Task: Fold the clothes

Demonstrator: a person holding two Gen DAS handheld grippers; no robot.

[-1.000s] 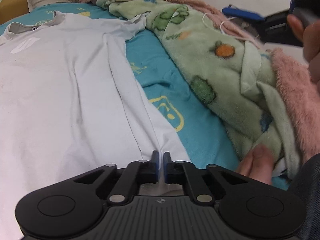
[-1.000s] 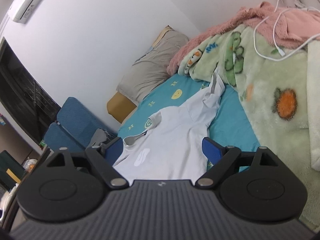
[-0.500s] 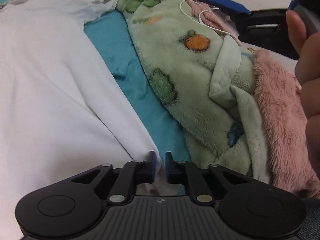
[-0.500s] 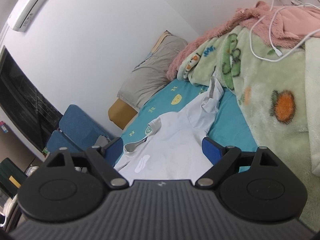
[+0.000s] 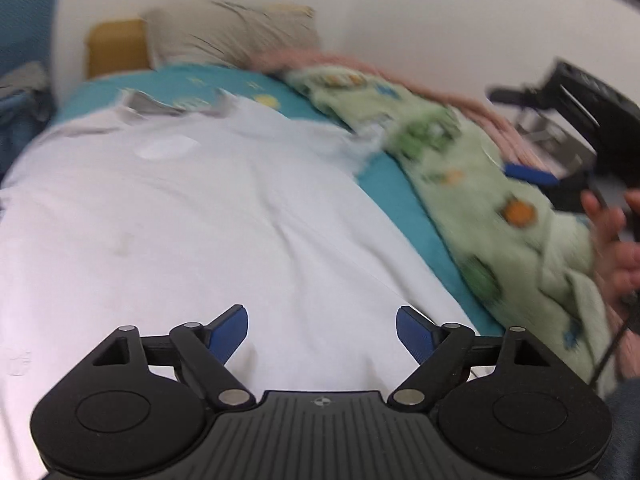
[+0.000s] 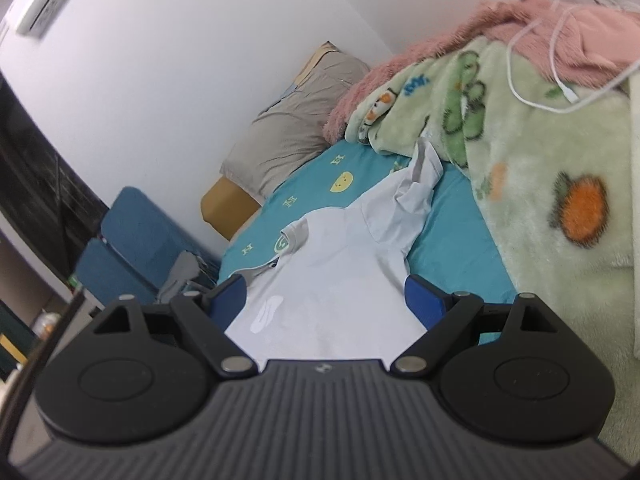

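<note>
Left wrist view: left gripper (image 5: pixel 322 330), jaws just opened wide and empty, hovers above the white shirt (image 5: pixel 192 232) spread on the bed (image 5: pixel 404 200); smooth it flat before regripping.
Right wrist view: right gripper (image 6: pixel 326 300) gapes, empty, above the shirt's hem; best take the sleeve (image 6: pixel 416 184) at the blanket (image 6: pixel 532 184) edge.

A bed (image 6: pixel 452 248) with a teal sheet stood against a plain white wall (image 6: pixel 200 60), a grey pillow (image 6: pixel 296 132) at its head, blue chairs (image 6: pixel 132 236) alongside.

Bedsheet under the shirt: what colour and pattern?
Teal bedsheet with small yellow face and letter prints; clearest in the right wrist view.
</note>
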